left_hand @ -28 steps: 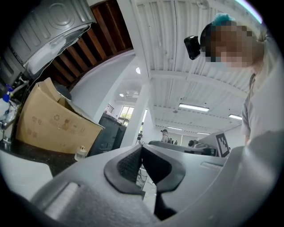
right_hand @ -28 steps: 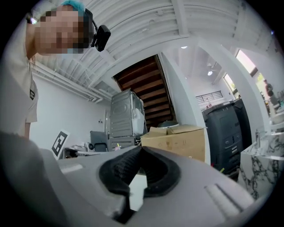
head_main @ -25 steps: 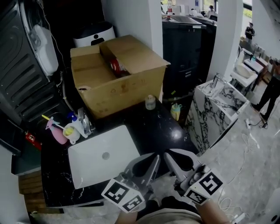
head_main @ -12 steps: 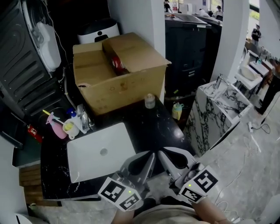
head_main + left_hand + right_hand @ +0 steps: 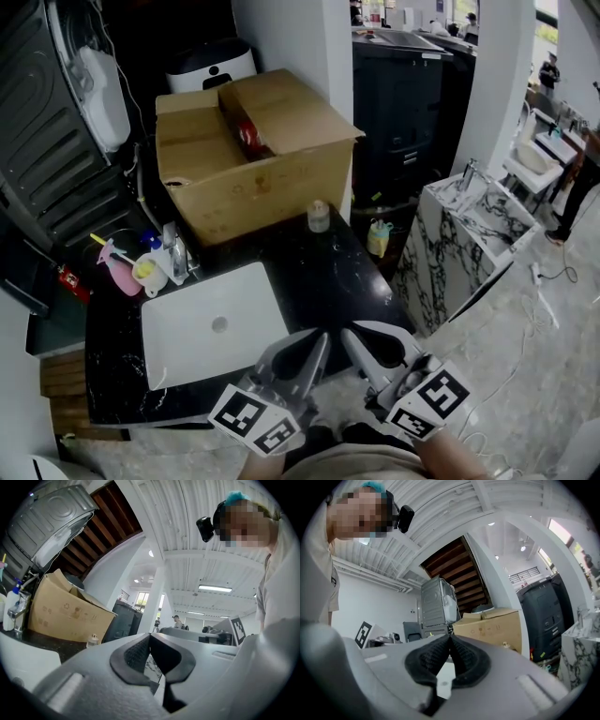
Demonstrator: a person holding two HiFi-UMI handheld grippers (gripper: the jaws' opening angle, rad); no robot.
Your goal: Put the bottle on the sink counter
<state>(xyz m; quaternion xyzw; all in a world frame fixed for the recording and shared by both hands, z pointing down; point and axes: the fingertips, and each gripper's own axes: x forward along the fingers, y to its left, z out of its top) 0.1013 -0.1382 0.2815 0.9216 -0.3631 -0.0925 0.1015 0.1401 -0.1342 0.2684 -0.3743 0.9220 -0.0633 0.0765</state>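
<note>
- Steep downward look at a black bench (image 5: 323, 272) with a white rectangular sink (image 5: 183, 352) set into its left part.
- Left gripper (image 5: 322, 337) low in the middle, over the near edge of the bench, pointing away from the person; jaws pressed together at the tips, nothing between them.
- Right gripper (image 5: 349, 336) just beside it on the right, also pointing away; jaws likewise pressed together and empty.
- Cube with square black-and-white markers at the back of each gripper, closest to the person.
- Small pale bottle (image 5: 319, 217) upright on the bench, at the foot of a large cardboard box (image 5: 253, 178), behind the sink and well apart from both grippers.
- Box open at the top, flaps raised, something red inside.
- Faucet (image 5: 172, 251) at the far left corner of the sink, with a pink spray bottle (image 5: 118, 277) and a white-and-yellow container (image 5: 148, 273) crowded beside it.
- Marble-patterned white unit (image 5: 464, 234) to the right of the bench, across a gap.
- Yellow-green bottle (image 5: 378, 238) in that gap; not clear what it stands on.
- People standing far off at the upper right.
</note>
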